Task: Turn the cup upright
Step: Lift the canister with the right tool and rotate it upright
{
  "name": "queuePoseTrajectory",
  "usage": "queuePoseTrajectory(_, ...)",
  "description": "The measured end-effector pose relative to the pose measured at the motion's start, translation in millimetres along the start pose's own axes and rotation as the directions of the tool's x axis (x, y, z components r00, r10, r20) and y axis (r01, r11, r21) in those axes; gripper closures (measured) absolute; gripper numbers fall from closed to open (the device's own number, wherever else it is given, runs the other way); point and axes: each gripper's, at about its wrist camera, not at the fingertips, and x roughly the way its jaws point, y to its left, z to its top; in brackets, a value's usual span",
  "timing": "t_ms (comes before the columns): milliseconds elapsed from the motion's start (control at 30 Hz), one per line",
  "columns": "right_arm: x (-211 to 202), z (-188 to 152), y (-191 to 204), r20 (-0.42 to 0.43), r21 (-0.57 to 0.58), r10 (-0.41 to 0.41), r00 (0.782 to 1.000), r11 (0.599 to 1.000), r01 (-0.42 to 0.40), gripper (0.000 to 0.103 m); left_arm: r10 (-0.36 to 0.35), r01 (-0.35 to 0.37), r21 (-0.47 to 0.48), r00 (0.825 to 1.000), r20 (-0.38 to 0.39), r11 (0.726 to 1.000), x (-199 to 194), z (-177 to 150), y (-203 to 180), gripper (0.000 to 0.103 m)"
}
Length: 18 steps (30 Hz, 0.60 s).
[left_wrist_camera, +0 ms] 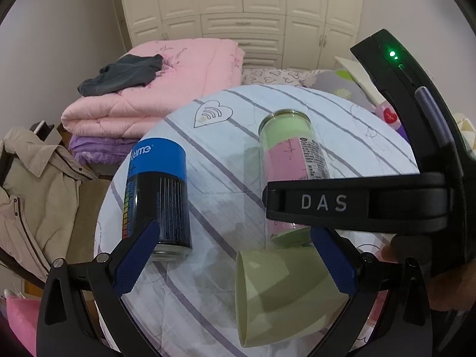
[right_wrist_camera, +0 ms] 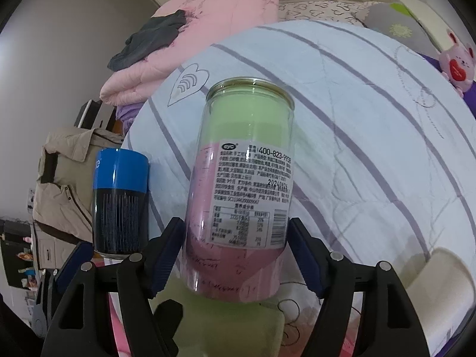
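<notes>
A pale green cup [left_wrist_camera: 279, 294] lies on its side on the striped bedsheet [left_wrist_camera: 214, 160], its mouth to the left. My left gripper [left_wrist_camera: 235, 255] is open, its blue pads wide apart, with the cup near the right pad [left_wrist_camera: 333, 261]. In the right wrist view the cup [right_wrist_camera: 226, 324] lies low, under the fingers. My right gripper [right_wrist_camera: 236, 253] has its pads on both sides of a clear can with green and pink filling [right_wrist_camera: 247, 184], which stands upright. That can also shows in the left wrist view [left_wrist_camera: 294, 154], partly behind the right gripper's black body [left_wrist_camera: 357, 202].
A blue and black can stands upright on the sheet at the left [left_wrist_camera: 159, 196], also in the right wrist view [right_wrist_camera: 120, 199]. Folded pink quilts [left_wrist_camera: 154, 89] lie behind, with a dark garment on top. A beige coat [left_wrist_camera: 35, 196] hangs left. A plush toy [right_wrist_camera: 458, 62] sits far right.
</notes>
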Motion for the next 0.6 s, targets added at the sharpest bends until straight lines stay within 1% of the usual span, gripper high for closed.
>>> queuePoseTrajectory(167, -6, -4, 6, 0.046, -0.052, -0.015, 0.999, 0.999, 0.017, 0.032, -0.002, 0.002, 0.003, 1.000, 0.001, 1.000, -2, -2, -3, 0.001)
queuePoseTrajectory(333, -28, -5, 7, 0.119, -0.071, -0.018, 0.993, 0.997, 0.026, 0.032, -0.017, 0.018, -0.007, 0.999, 0.038, 1.000, -20, -4, -3, 0.001)
queuePoseTrajectory(600, -61, -14, 21, 0.190, -0.105, -0.011, 0.982, 0.994, 0.032, 0.032, -0.032, 0.036, -0.032, 0.994, 0.101, 0.999, -56, -7, 1, 0.001)
